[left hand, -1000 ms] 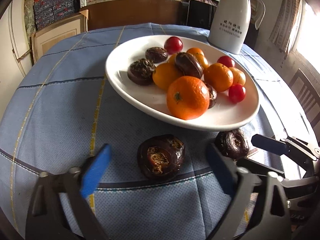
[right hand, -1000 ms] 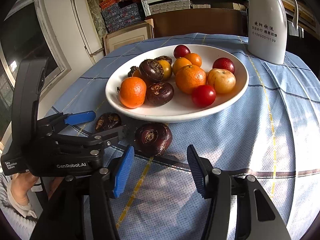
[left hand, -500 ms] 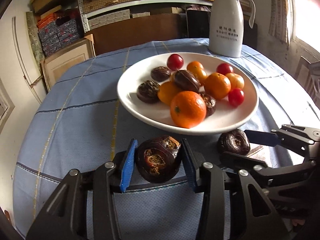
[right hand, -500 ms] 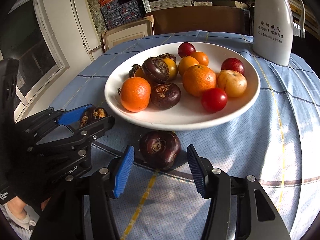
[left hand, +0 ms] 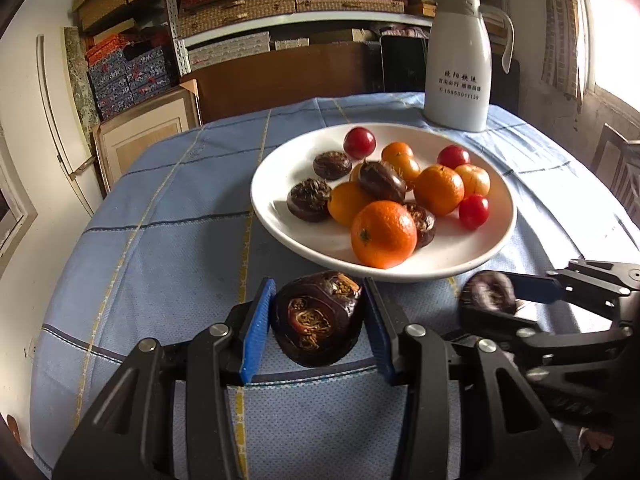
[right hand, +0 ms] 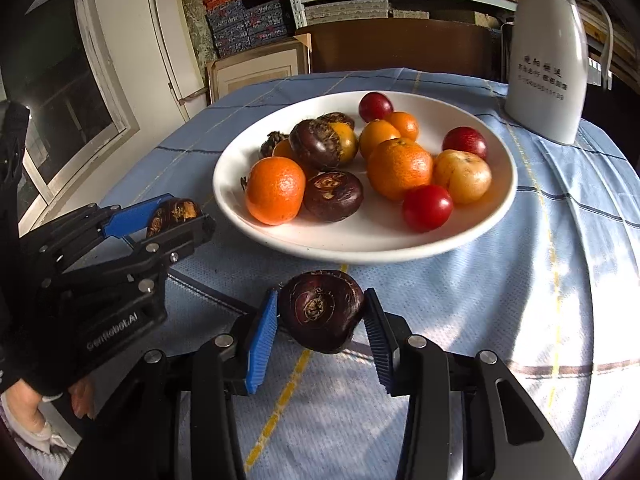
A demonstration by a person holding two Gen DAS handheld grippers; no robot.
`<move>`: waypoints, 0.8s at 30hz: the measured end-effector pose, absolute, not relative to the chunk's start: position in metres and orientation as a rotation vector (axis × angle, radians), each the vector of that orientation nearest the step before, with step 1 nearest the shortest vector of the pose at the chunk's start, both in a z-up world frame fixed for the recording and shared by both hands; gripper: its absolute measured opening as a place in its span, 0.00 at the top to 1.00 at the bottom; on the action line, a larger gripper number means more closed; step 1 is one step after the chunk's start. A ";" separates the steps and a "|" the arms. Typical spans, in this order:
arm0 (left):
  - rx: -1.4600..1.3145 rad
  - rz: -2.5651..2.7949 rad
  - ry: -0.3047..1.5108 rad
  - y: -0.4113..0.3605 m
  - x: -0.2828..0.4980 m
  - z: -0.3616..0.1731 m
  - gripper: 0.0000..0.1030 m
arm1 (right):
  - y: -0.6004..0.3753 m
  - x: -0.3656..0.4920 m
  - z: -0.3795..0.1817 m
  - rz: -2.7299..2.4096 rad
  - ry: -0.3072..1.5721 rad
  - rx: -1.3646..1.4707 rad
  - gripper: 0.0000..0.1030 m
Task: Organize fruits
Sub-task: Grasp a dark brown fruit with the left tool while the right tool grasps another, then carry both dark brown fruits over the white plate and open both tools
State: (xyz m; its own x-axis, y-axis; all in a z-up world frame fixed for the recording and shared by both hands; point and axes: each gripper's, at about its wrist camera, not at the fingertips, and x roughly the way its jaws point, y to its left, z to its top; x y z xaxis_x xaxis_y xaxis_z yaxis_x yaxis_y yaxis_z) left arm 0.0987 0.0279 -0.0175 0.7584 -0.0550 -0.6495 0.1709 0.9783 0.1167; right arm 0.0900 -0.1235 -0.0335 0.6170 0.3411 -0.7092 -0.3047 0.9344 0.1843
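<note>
A white plate (left hand: pixel 280 224) (right hand: pixel 360 244) on the blue tablecloth holds oranges, red cherry tomatoes and dark water chestnuts. My left gripper (left hand: pixel 316 320) is shut on a dark water chestnut (left hand: pixel 316 318) and holds it just in front of the plate rim; it also shows in the right wrist view (right hand: pixel 172 216). My right gripper (right hand: pixel 320 320) is shut on another dark water chestnut (right hand: pixel 322 312) in front of the plate; it shows at the right of the left wrist view (left hand: pixel 490 298).
A white thermos jug (left hand: pixel 458 60) (right hand: pixel 548 60) stands behind the plate at the right. Shelves with boxes and a framed board stand beyond the table's far edge. The round table's edge drops off at left and right.
Both grippers closed on their water chestnuts: the left one half a second ago, the right one just now. Both have lifted slightly, toward the plate.
</note>
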 end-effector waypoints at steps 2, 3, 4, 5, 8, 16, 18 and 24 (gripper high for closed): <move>0.150 -0.143 0.684 0.029 0.097 -0.010 0.58 | -0.135 0.082 -0.022 0.374 0.777 0.087 0.58; 0.133 -0.154 0.676 0.029 0.097 -0.005 0.58 | -0.140 0.082 -0.015 0.375 0.754 0.108 0.58; 0.121 -0.166 0.669 0.028 0.100 0.000 0.58 | -0.143 0.083 -0.010 0.371 0.733 0.120 0.58; 0.120 -0.175 0.668 0.026 0.104 0.005 0.58 | -0.148 0.087 -0.003 0.357 0.707 0.131 0.58; 0.149 -0.176 0.668 0.016 0.126 0.014 0.58 | -0.159 0.114 0.007 0.315 0.693 0.165 0.58; 0.121 -0.151 0.679 0.000 0.188 0.002 0.19 | -0.167 0.174 -0.008 0.275 0.717 0.217 0.53; 0.116 -0.145 0.686 0.005 0.189 -0.003 0.10 | -0.169 0.171 -0.008 0.283 0.713 0.218 0.47; 0.080 -0.150 0.707 0.017 0.177 -0.008 0.05 | -0.170 0.142 0.000 0.250 0.670 0.183 0.34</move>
State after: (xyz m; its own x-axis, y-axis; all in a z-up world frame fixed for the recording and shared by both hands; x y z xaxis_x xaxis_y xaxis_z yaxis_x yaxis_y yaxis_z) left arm 0.1769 0.0174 -0.0078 0.7500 -0.1097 -0.6523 0.1638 0.9862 0.0225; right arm 0.1418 -0.1702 -0.0004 0.7556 0.2861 -0.5893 -0.1689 0.9542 0.2468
